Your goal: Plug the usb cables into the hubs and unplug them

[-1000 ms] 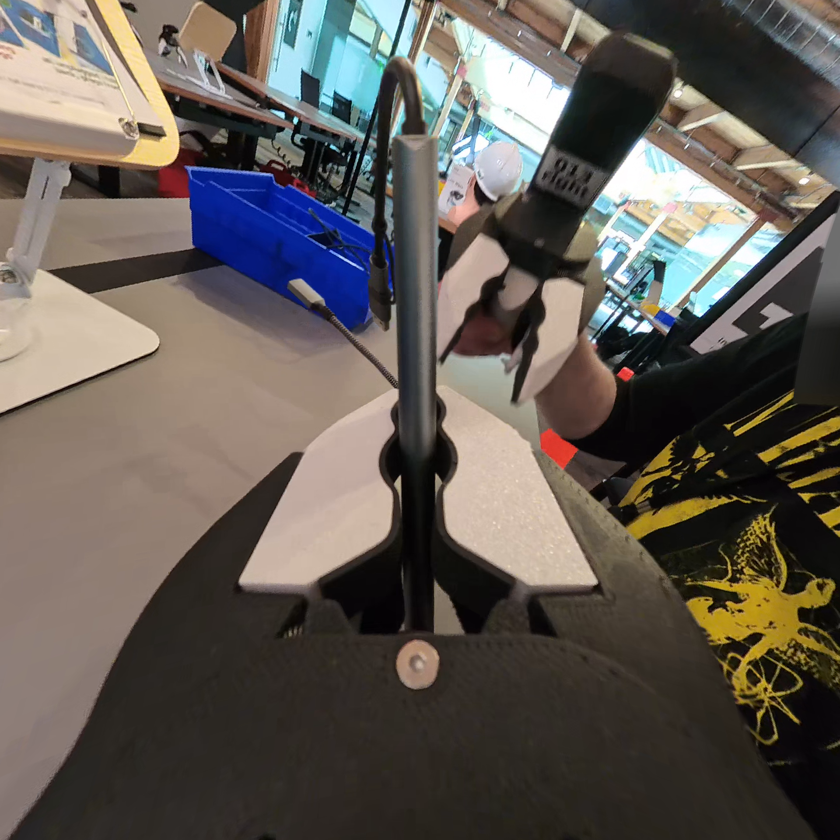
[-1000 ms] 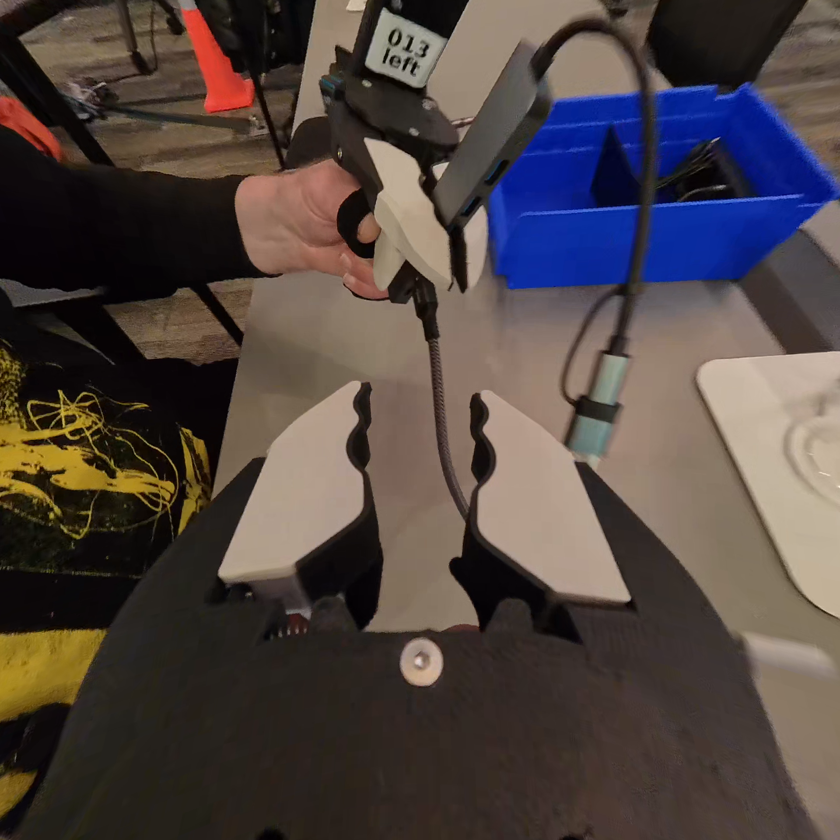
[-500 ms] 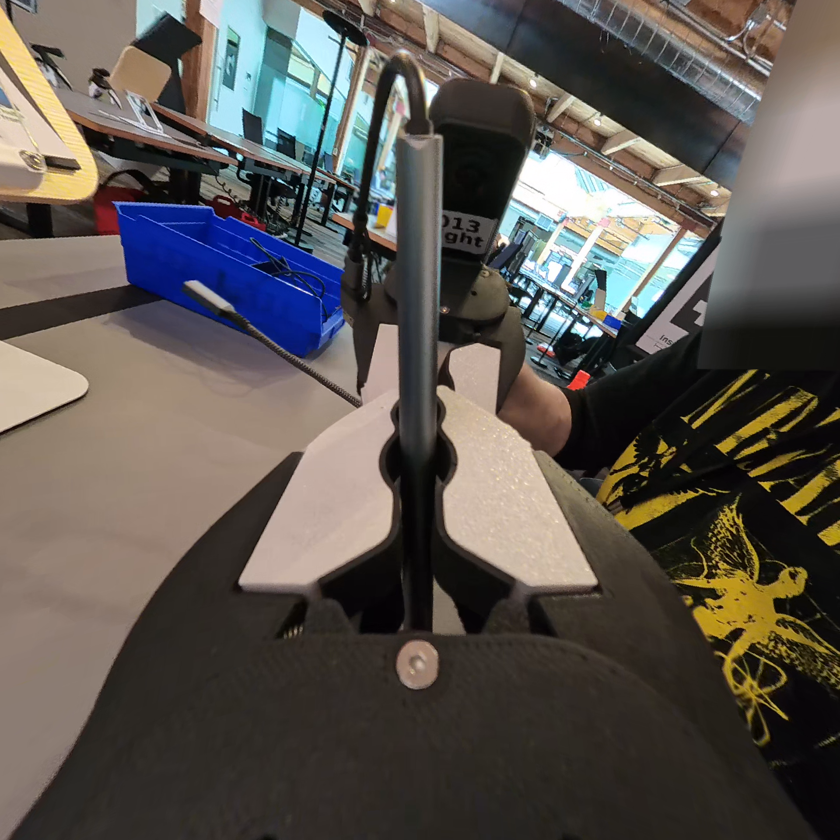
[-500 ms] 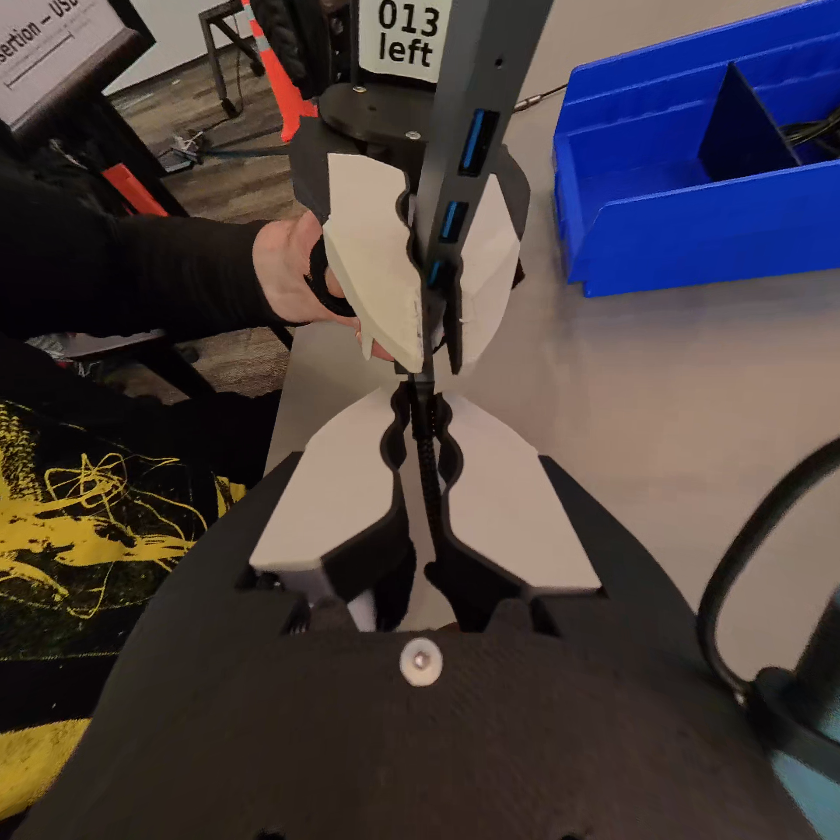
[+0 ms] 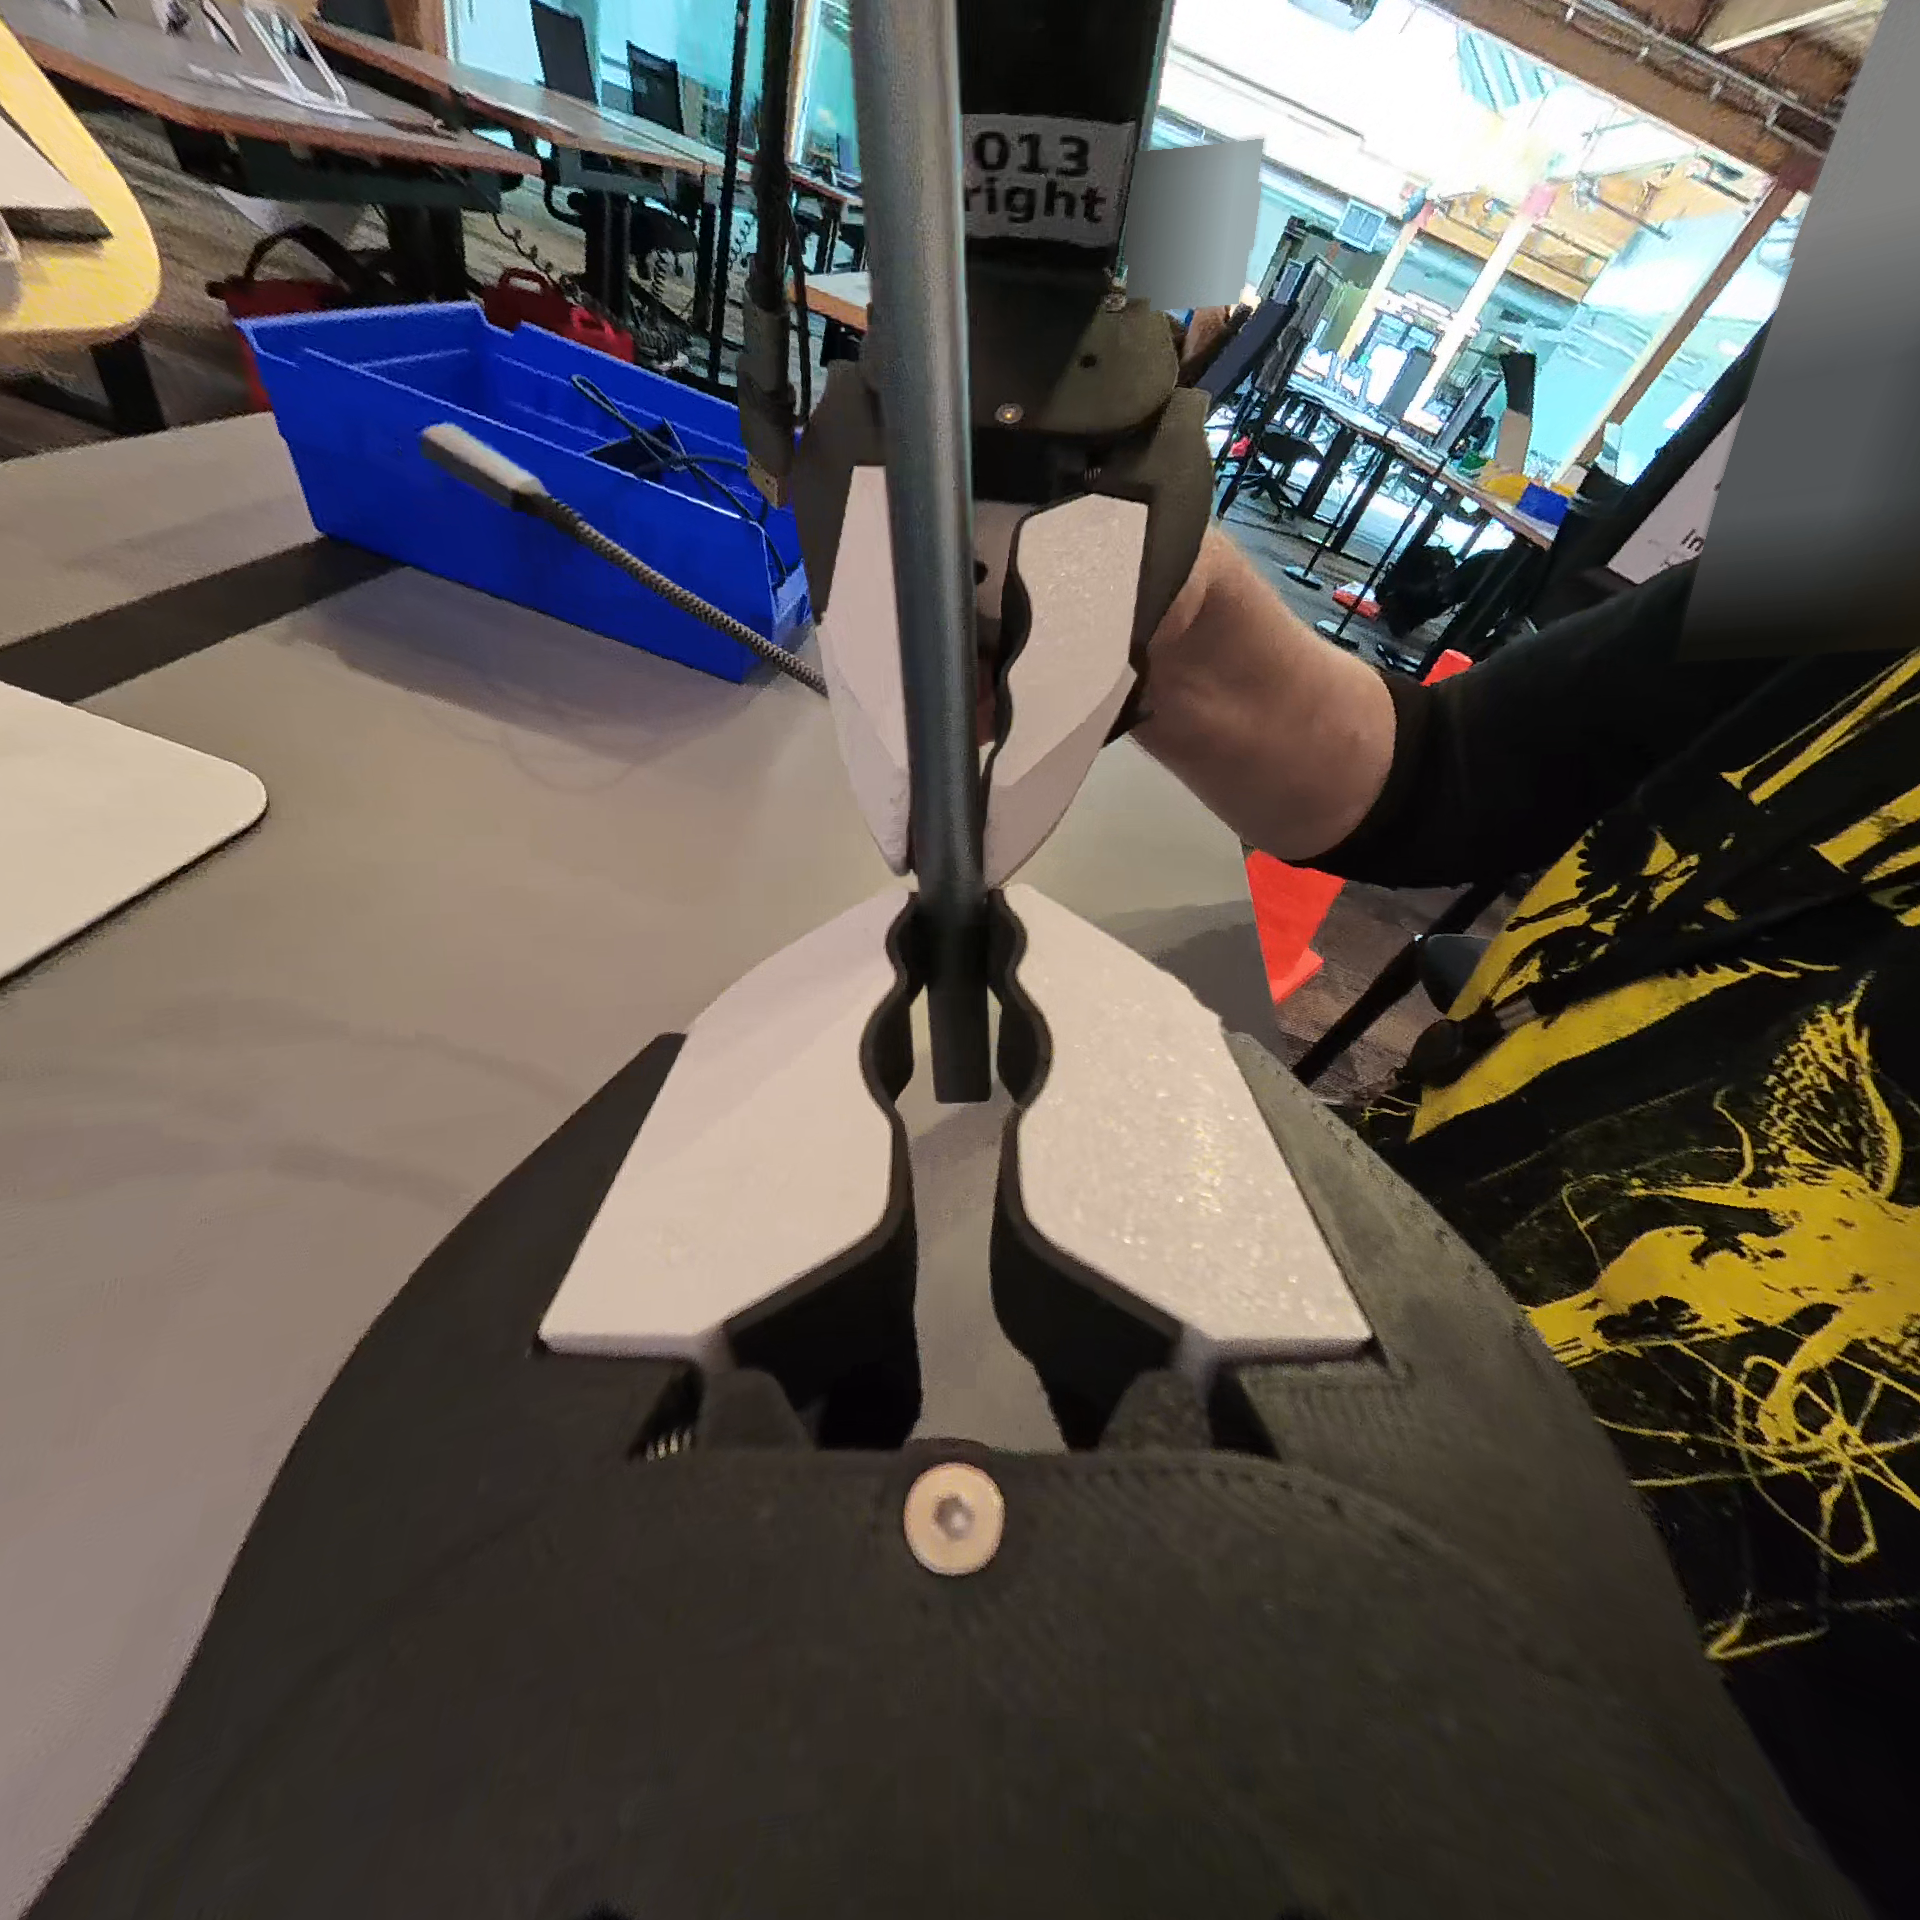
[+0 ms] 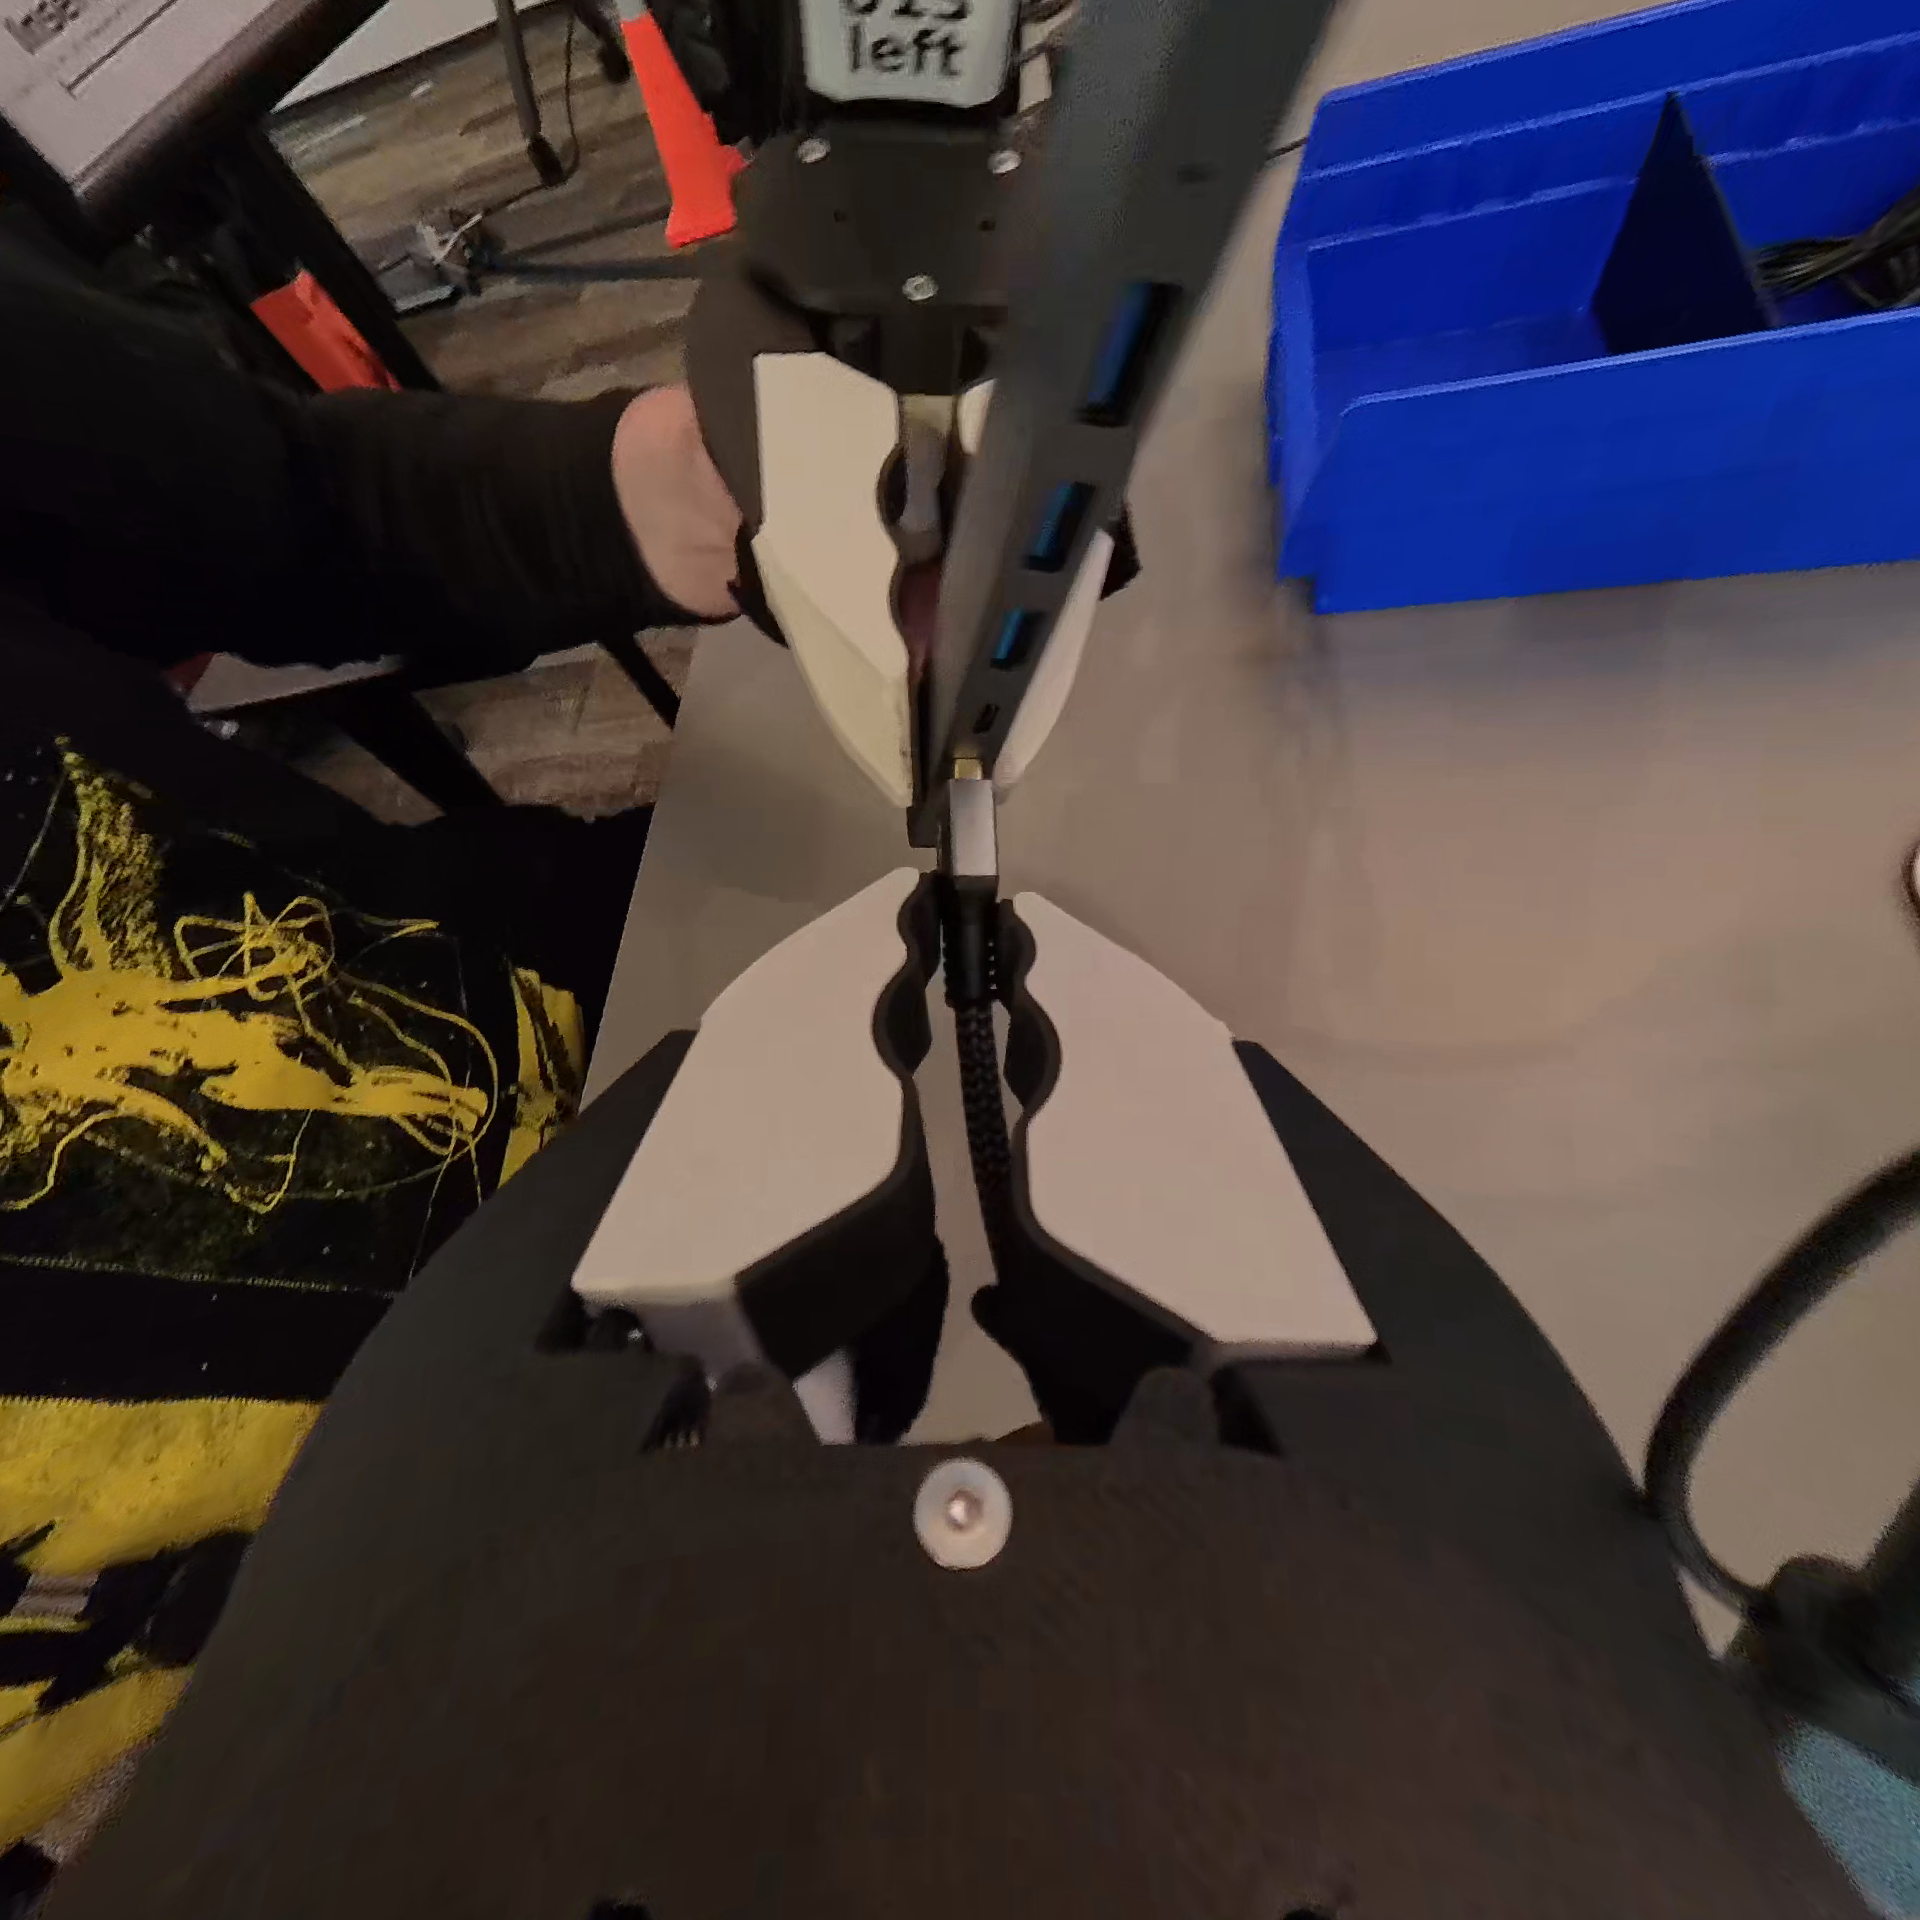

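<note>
The left gripper (image 5: 954, 914) clamps the lower end of a grey hub (image 5: 920, 436), its fingertips pressed on both sides, the hub standing upright above a grey table (image 5: 364, 935). Facing it tip to tip, the right gripper (image 6: 961, 914) is closed on a braided cable (image 6: 982, 1101) just behind its silver plug (image 6: 971, 831), which meets the hub's end, a strip of metal tip showing between them. The cable's far plug (image 5: 478, 473) hangs over the table in front of a blue bin (image 5: 436, 478) holding more cables. The hub's own lead (image 5: 769, 343) dangles beside it. An orange cone (image 5: 1288, 925) stands on the floor beyond.
</note>
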Tool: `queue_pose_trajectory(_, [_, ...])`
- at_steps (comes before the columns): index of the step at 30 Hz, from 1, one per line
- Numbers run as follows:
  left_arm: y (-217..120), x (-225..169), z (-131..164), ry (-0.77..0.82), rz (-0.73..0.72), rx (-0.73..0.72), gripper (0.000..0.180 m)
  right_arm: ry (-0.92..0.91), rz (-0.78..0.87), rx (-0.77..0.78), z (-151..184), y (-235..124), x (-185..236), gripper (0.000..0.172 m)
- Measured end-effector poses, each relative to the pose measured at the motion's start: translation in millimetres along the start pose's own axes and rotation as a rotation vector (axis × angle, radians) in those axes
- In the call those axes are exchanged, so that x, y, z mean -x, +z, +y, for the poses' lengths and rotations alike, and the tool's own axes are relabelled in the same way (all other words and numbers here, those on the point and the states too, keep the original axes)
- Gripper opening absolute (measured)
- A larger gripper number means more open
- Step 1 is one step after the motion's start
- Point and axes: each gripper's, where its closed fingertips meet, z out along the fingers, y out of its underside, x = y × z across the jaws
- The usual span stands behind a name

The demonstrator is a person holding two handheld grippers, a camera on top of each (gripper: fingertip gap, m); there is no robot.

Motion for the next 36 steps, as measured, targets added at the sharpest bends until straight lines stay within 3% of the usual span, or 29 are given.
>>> queue_pose_trajectory(8, [8.0,-5.9,8.9,-0.039,0.052,0.037,0.018,-0.018,-0.015,0.013,3.3,7.7,8.7,0.008])
queue_pose_trajectory(13, [8.1,-8.6,6.9,0.040,0.022,0.049,0.011,-0.050,-0.014,0.030,3.8,7.6,11.5,0.008])
queue_pose_trajectory(21, [11.8,-18.9,-7.6,0.022,0.032,-0.067,0.011,-0.086,-0.022,-0.011,0.8,-1.4,19.7,0.009])
queue_pose_trajectory(35, [20.9,-35.8,-20.9,0.050,0.046,-0.094,0.011,-0.128,-0.004,0.018,1.7,-16.7,34.7,0.011])
queue_pose_trajectory(36, [13.4,-30.7,-29.3,0.026,0.029,-0.156,0.012,-0.124,-0.002,0.049,8.5,-17.4,32.9,0.010])
